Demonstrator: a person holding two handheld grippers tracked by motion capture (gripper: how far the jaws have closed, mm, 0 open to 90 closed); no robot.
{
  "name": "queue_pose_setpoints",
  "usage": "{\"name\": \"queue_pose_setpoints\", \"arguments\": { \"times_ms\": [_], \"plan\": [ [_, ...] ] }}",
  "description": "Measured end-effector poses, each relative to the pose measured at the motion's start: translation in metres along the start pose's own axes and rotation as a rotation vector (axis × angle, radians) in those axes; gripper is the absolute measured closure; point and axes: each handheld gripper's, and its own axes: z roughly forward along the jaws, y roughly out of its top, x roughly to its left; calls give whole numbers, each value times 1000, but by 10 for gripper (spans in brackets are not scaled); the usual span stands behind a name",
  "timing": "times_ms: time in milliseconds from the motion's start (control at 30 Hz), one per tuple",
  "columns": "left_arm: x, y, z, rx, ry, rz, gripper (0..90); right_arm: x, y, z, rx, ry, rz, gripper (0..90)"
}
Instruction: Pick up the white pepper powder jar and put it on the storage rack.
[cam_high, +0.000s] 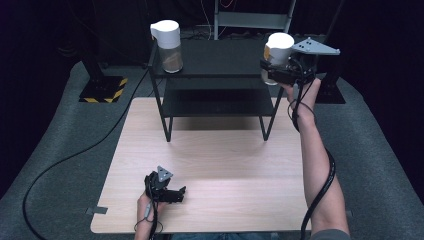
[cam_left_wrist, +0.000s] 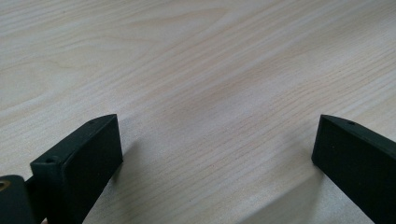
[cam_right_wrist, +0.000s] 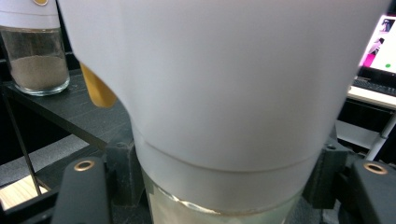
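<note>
We see the right gripper (cam_high: 280, 70) clamped on a white-capped glass jar (cam_high: 278, 54) at the right end of the black shelf's (cam_high: 220, 70) top tier. In the right gripper view its jaws press either side of the jar (cam_right_wrist: 224, 93) just below the white cap, around the glass body. We can't tell whether the jar base touches the shelf. The right arm reaches forward, nearly straight, hand raised to top-tier height, cable trailing back along the forearm.

A second white-capped jar (cam_high: 168, 45) stands upright at the left end of the same tier, well apart from the first, holding a brownish powder (cam_right_wrist: 32, 72).

The left gripper (cam_high: 172, 194) sits low at the near edge of the wooden table (cam_high: 220, 160), jaws wide apart, nothing between them but bare wood (cam_left_wrist: 210, 93). The left hand (cam_high: 147, 202) holds it from behind.
</note>
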Motion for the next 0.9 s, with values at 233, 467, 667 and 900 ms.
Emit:
{"name": "queue_pose_setpoints", "arguments": {
  "times_ms": [233, 467, 667, 900],
  "plan": [
    [1, 0, 0, 0, -2, -3, 14, 0, 7, 4, -3, 4, -3, 301],
    [0, 0, 0, 0, -2, -4, 14, -3, 14, 8, -4, 5, 1, 301],
    [0, 0, 0, 0, -2, -6, 14, -5, 19, 13, -1, -5, 14, 301],
    [0, 0, 0, 0, -3, -7, 14, -10, 26, 24, 26, -18, 48, 301]
  ]
}}
